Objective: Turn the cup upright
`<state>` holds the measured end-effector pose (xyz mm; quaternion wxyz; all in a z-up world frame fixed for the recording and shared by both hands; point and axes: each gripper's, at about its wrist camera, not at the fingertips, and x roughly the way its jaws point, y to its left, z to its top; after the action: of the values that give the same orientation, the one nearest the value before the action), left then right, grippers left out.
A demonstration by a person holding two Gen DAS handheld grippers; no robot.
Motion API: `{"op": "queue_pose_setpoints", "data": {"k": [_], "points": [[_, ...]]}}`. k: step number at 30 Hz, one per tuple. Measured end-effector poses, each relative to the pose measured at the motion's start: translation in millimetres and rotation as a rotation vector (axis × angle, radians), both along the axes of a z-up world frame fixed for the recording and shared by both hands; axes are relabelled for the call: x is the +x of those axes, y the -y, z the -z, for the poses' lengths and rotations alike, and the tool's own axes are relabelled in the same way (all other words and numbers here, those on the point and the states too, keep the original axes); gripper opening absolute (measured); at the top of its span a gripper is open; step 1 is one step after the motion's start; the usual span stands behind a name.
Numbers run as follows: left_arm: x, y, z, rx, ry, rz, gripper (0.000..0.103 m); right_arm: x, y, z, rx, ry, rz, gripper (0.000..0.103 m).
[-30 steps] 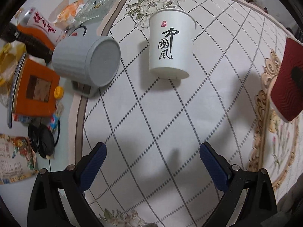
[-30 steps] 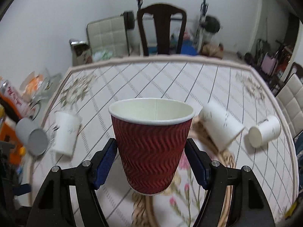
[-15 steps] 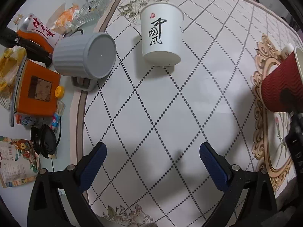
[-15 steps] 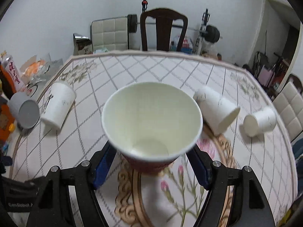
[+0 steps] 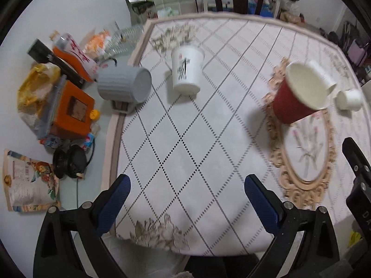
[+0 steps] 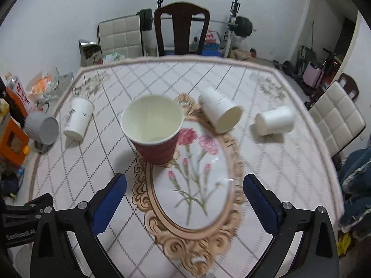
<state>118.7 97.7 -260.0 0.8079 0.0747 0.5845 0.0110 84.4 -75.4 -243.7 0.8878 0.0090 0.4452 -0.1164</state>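
A red ribbed paper cup with a white inside stands upright on the tablecloth, mouth up; it also shows in the left wrist view. My right gripper is open and empty, pulled back in front of the cup. My left gripper is open and empty over the table's near left part. A white cup with black lettering lies on its side at the left. Two more white cups lie on their sides at the right.
A grey ribbed mug lies on its side at the table's left edge. Beside it are an orange box, bottles, snack bags and black headphones. A dark wooden chair stands at the far side, a white padded chair at the right.
My right gripper opened, let go of the red cup on the table and drew back. My left gripper pulled back and tilted up, so more of the table shows.
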Motion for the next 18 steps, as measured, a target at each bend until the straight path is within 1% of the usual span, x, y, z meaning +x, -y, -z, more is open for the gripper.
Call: {"op": "queue_pose_setpoints", "data": {"k": [3,10,13,18], "points": [[-18.9,2.6,-41.2,-0.017,0.069,0.002,0.100,-20.8,3.9,-40.2,-0.021,0.020,0.000,0.103],[-69.9,13.6,-133.2,-0.041,0.229,0.011,0.100,-76.6,18.2,-132.1,-0.020,0.043,-0.008,0.103],[-89.4,16.4,-161.5,-0.043,0.288,0.008,0.100,-99.9,25.9,-165.9,-0.018,0.063,-0.004,0.103],[-119.1,17.1,-189.4,-0.070,0.348,-0.020,0.101,-136.1,31.0,-204.2,-0.032,0.098,-0.011,0.103]]}}
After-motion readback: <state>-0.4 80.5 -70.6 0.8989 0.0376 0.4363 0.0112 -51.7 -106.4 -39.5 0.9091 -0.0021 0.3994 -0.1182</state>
